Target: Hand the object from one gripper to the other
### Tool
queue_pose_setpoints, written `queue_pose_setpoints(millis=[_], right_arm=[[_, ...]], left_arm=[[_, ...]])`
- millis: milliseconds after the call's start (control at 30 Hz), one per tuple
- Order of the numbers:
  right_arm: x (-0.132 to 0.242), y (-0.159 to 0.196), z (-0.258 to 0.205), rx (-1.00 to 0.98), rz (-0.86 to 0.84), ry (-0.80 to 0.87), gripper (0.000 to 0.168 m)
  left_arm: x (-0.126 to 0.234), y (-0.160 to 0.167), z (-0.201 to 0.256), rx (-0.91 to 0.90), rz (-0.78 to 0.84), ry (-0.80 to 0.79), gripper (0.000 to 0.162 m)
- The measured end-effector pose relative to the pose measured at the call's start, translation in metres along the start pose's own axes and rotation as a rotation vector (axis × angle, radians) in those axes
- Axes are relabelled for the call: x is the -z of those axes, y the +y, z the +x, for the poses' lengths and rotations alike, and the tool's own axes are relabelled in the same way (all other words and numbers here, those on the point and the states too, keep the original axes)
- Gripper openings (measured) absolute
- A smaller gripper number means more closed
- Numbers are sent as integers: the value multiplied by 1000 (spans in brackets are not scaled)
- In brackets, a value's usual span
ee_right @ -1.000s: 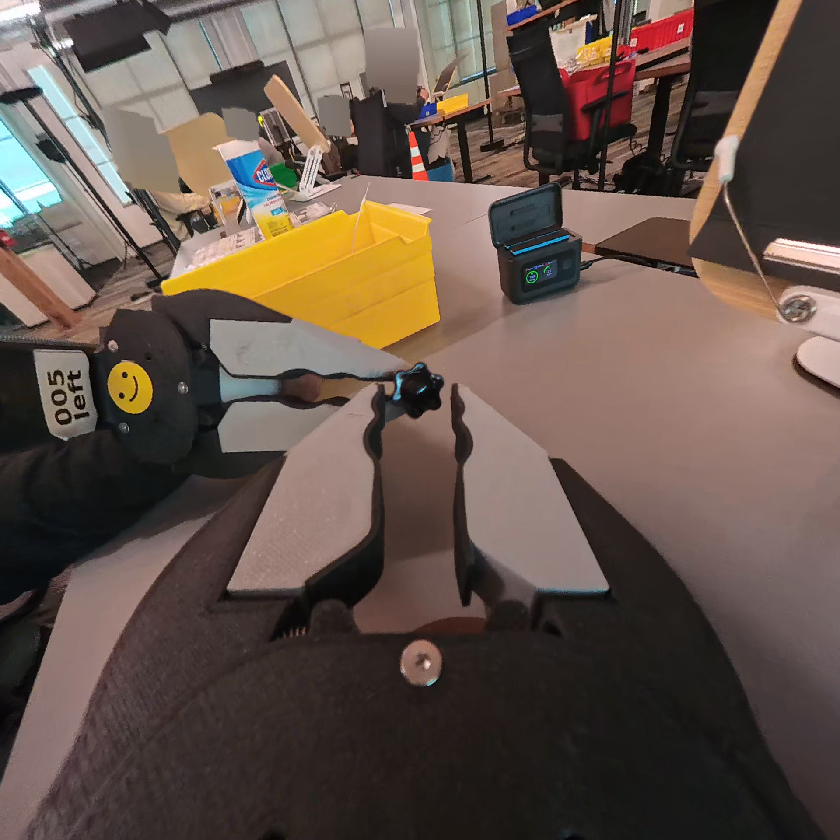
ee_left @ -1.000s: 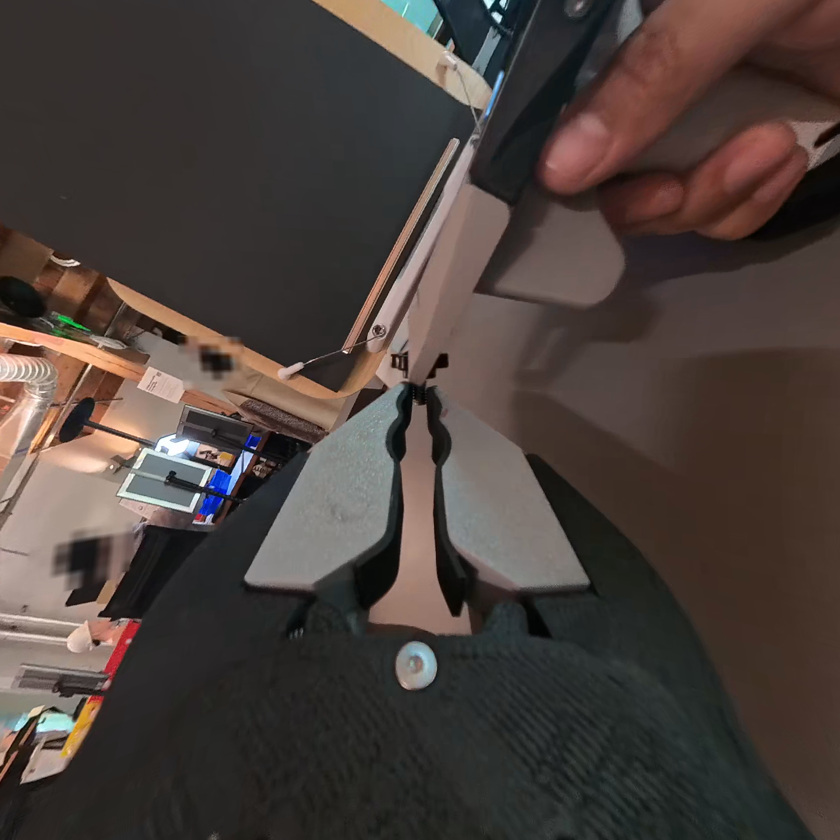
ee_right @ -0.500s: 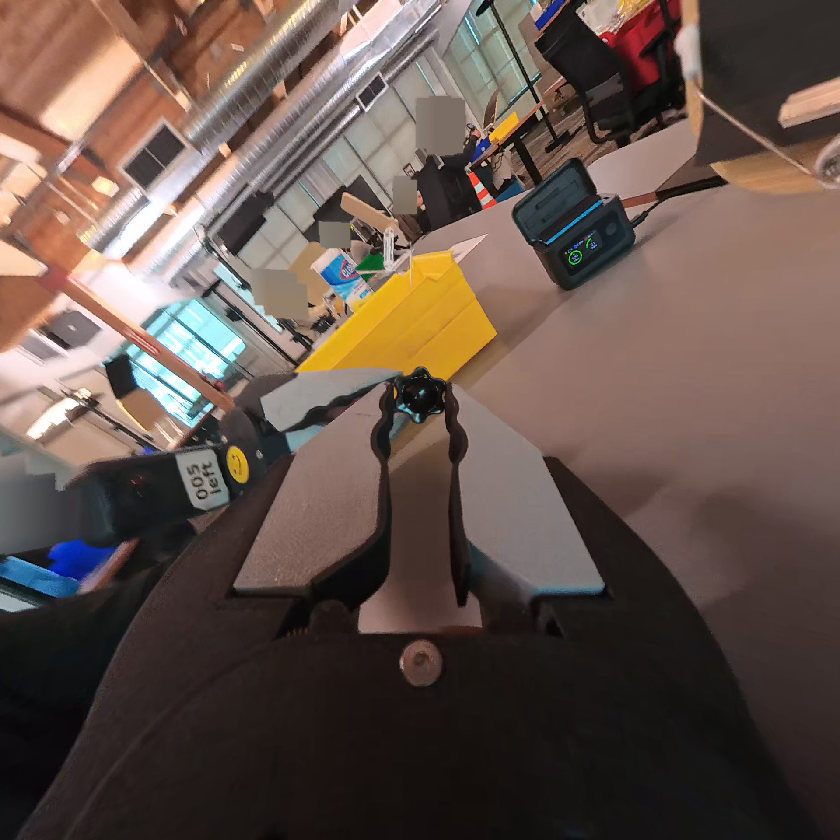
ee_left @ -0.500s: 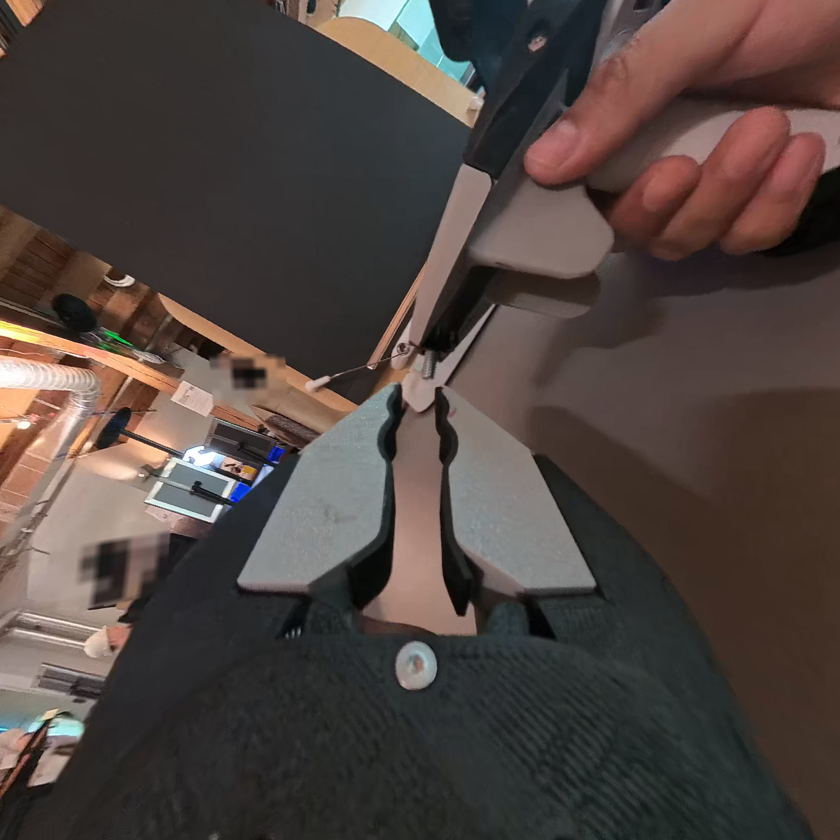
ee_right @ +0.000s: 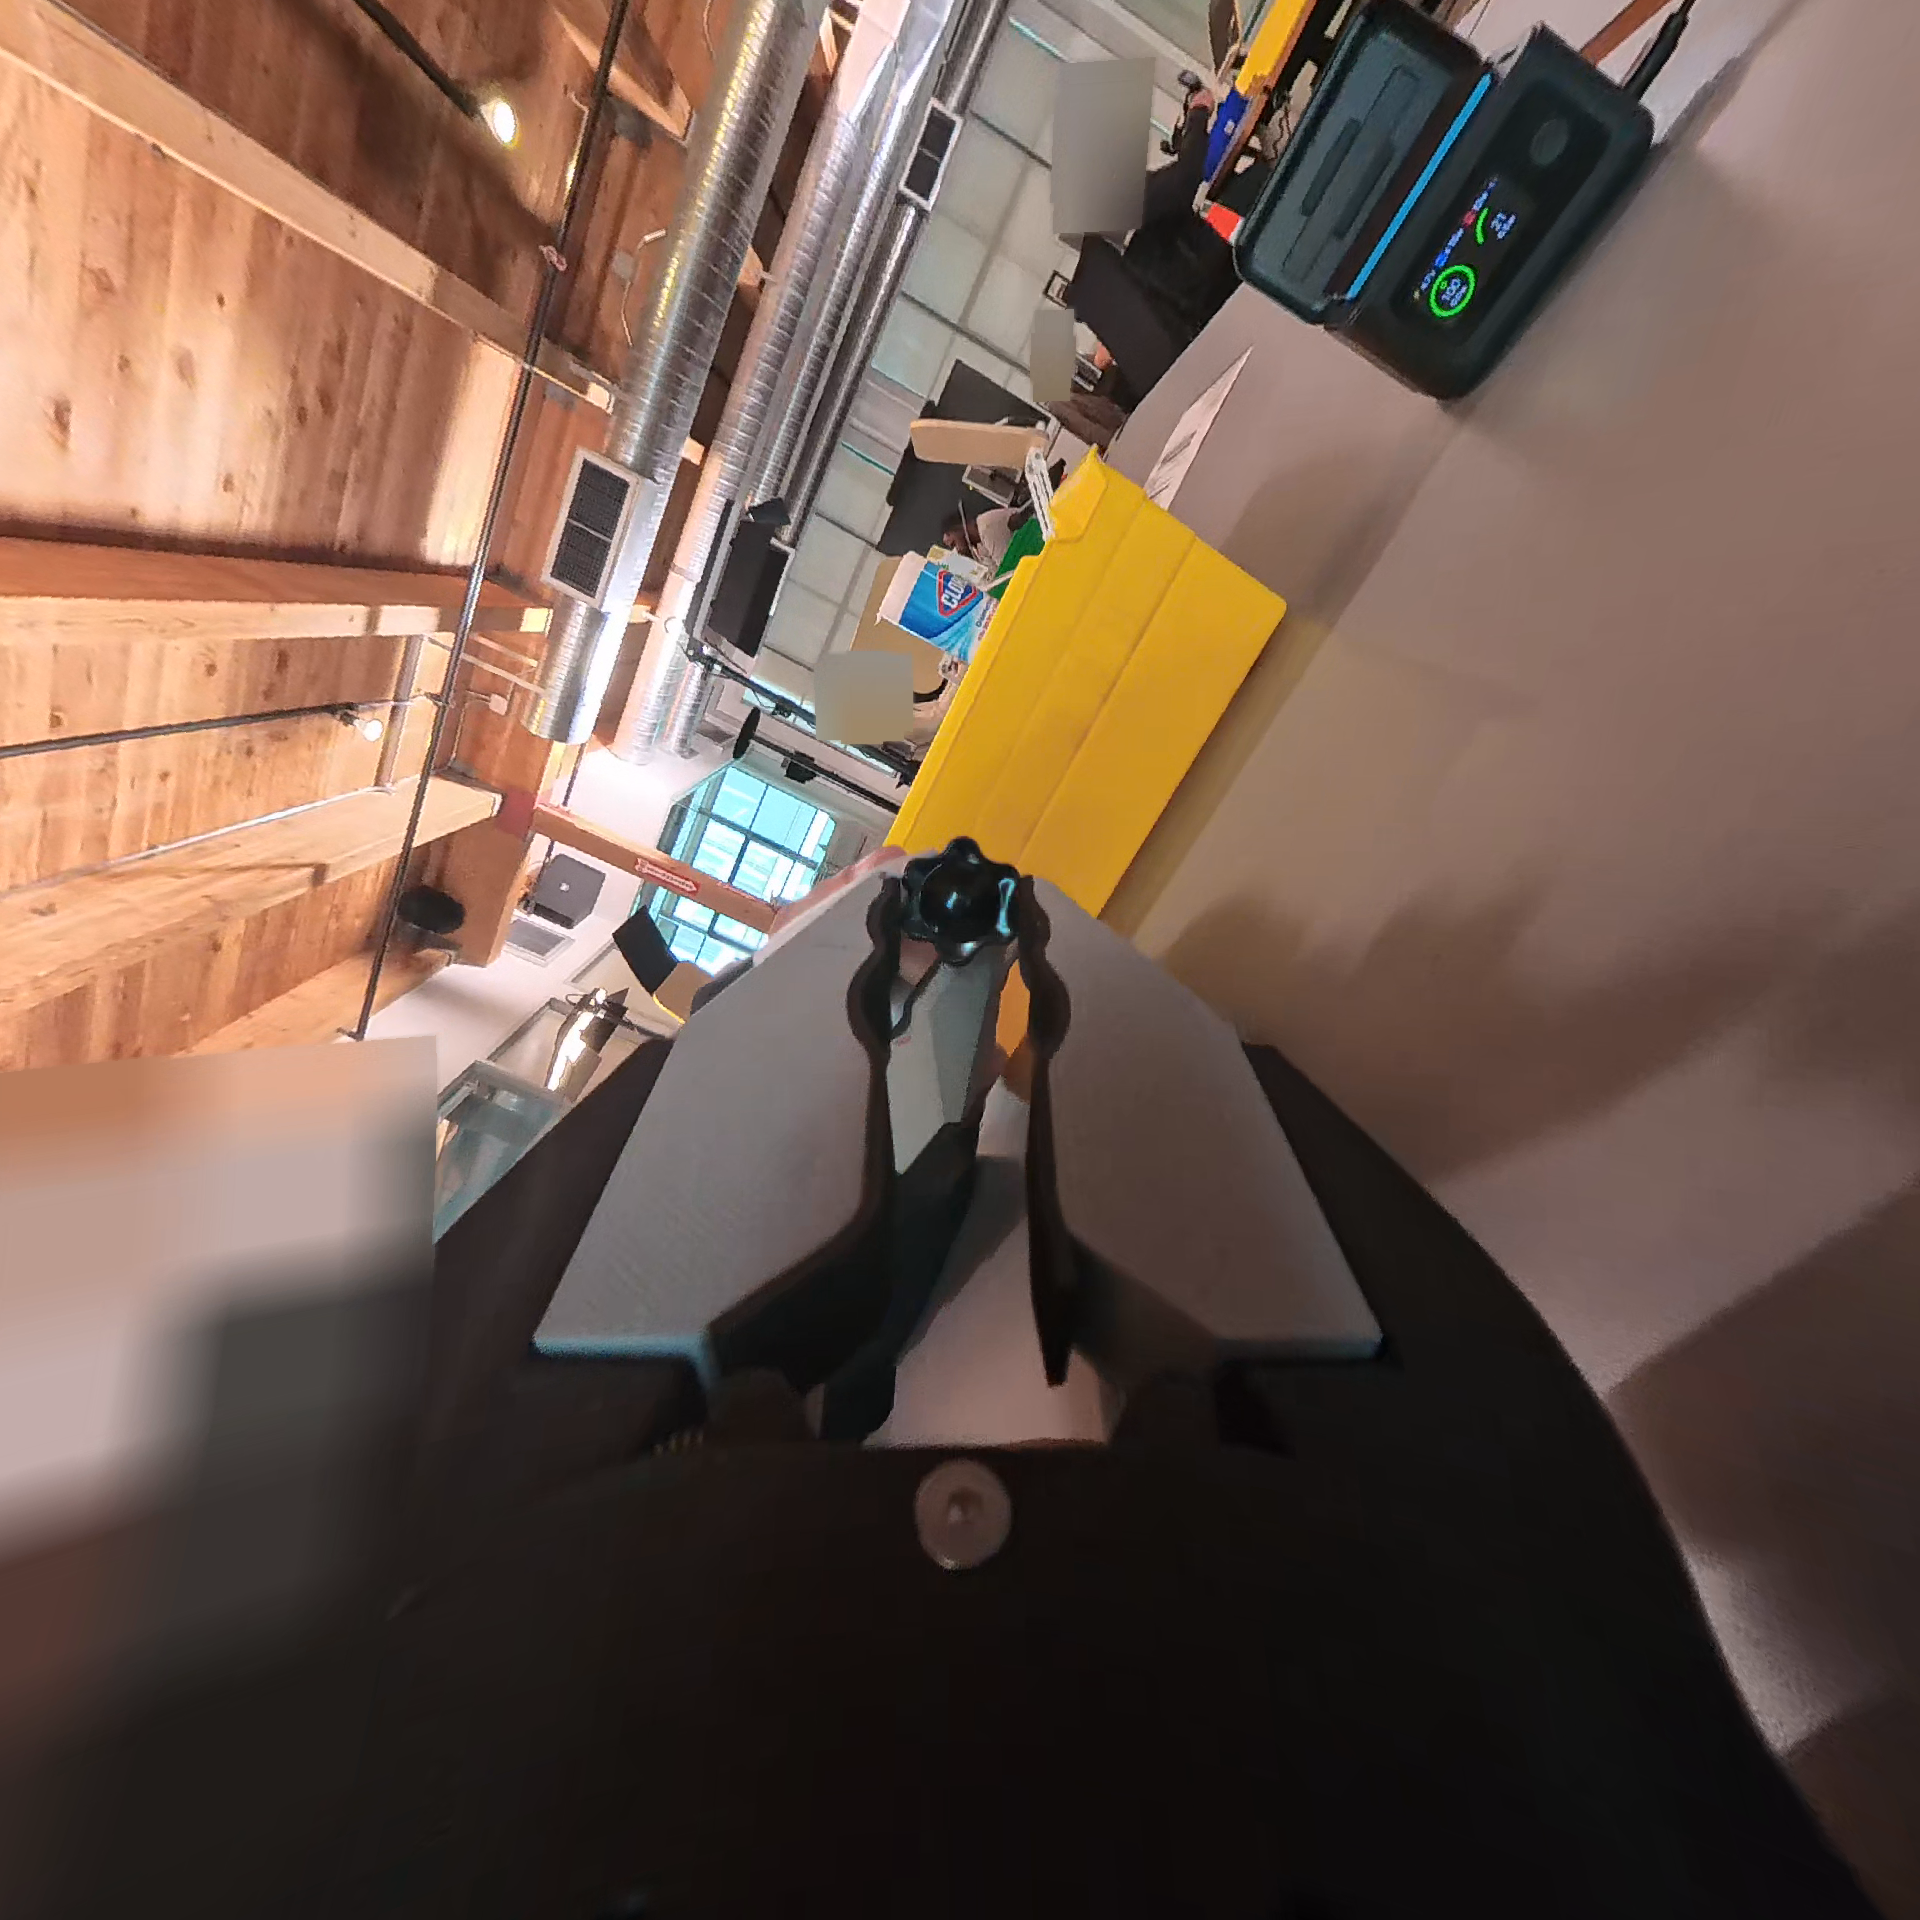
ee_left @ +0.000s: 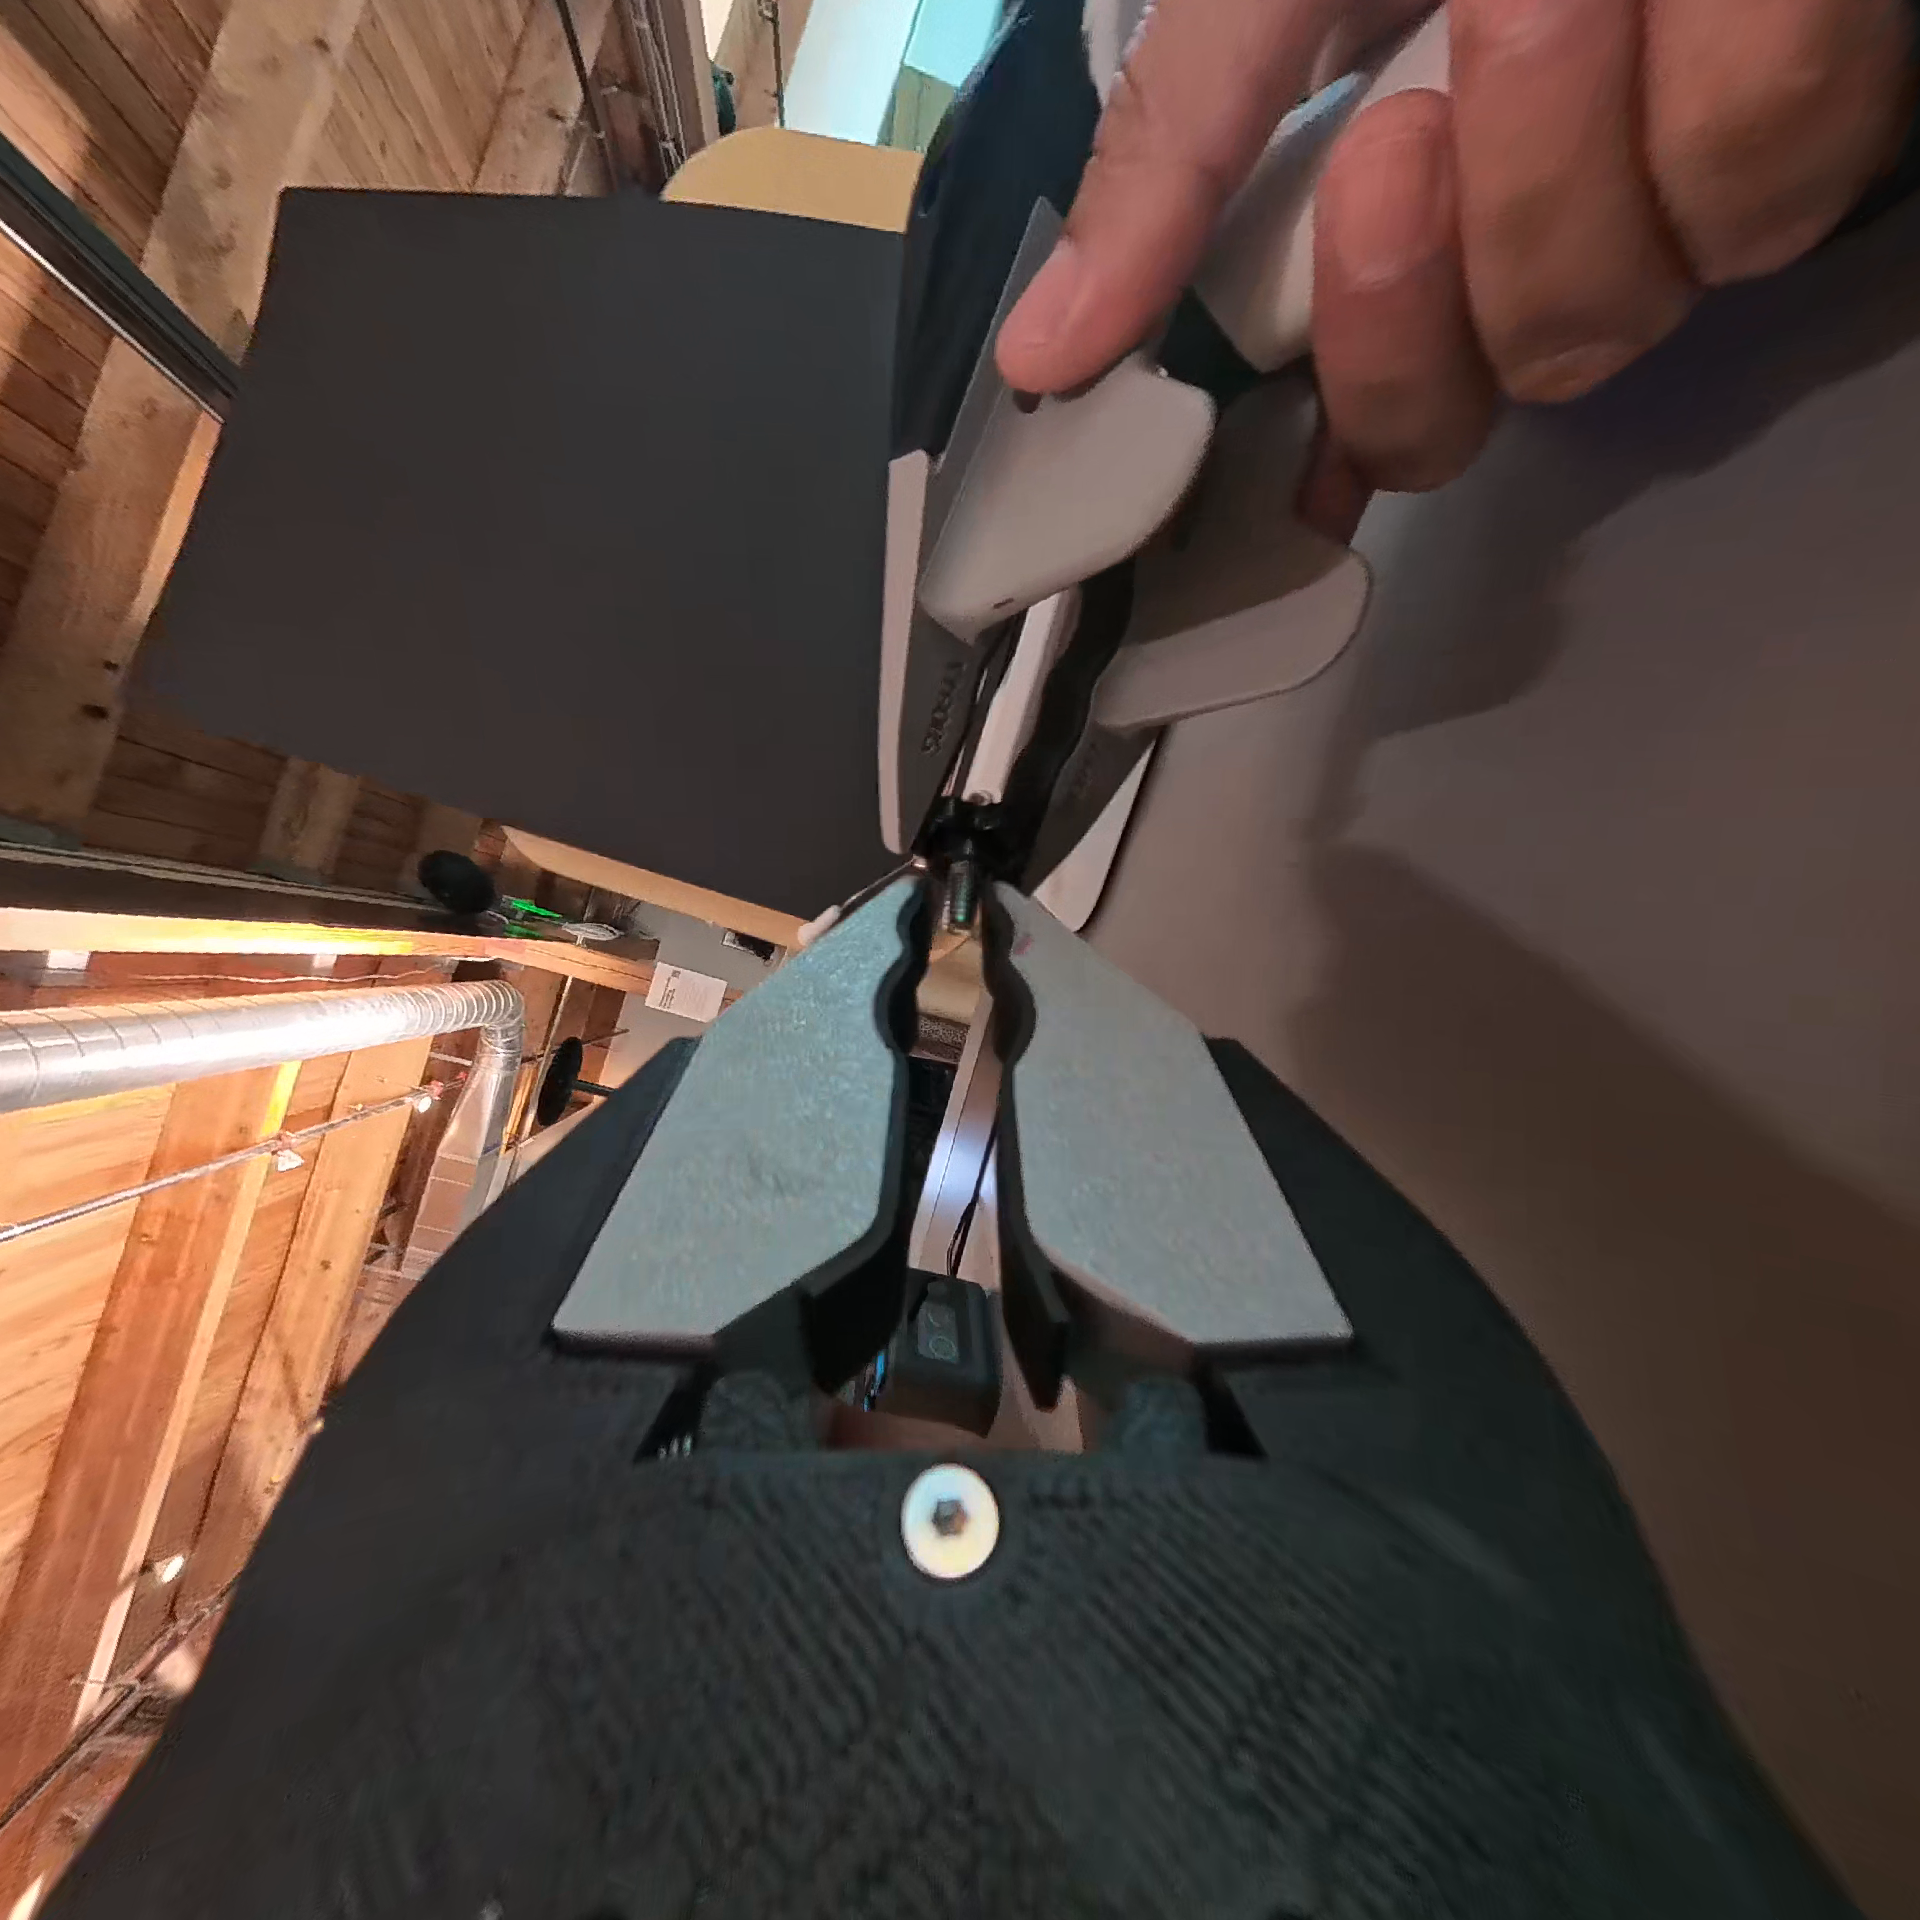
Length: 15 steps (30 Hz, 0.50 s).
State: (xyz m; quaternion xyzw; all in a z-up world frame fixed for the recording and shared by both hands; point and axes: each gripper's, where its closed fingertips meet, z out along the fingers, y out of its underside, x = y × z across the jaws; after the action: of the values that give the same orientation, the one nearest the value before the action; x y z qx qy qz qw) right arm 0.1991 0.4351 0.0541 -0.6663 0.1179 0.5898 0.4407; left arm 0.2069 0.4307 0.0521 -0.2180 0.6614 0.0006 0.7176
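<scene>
Your right gripper [ee_right: 956, 914] is clamped on the black star-shaped knob [ee_right: 956, 902], which sits right at its fingertips, head toward its camera. In the left wrist view the knob's threaded stud [ee_left: 956, 904] points back at your left gripper [ee_left: 951, 920], whose fingertips stand a narrow gap apart on either side of the stud; you cannot tell whether they touch it. Your hand [ee_left: 1455, 208] squeezes the right gripper's handle. Beyond the right gripper's tips, a yellow bin [ee_right: 1101, 675] stands on the grey table [ee_right: 1610, 779].
</scene>
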Motion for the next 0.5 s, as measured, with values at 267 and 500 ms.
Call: queue_pose_setpoints(millis=[267, 500], right_arm=[[3, -2, 2, 100, -6, 41, 24], [5, -9, -2, 392, 11, 158, 36]], left_arm=[[-1, 4, 3, 267, -22, 123, 4], [3, 3, -9, 781, 63, 278, 3]])
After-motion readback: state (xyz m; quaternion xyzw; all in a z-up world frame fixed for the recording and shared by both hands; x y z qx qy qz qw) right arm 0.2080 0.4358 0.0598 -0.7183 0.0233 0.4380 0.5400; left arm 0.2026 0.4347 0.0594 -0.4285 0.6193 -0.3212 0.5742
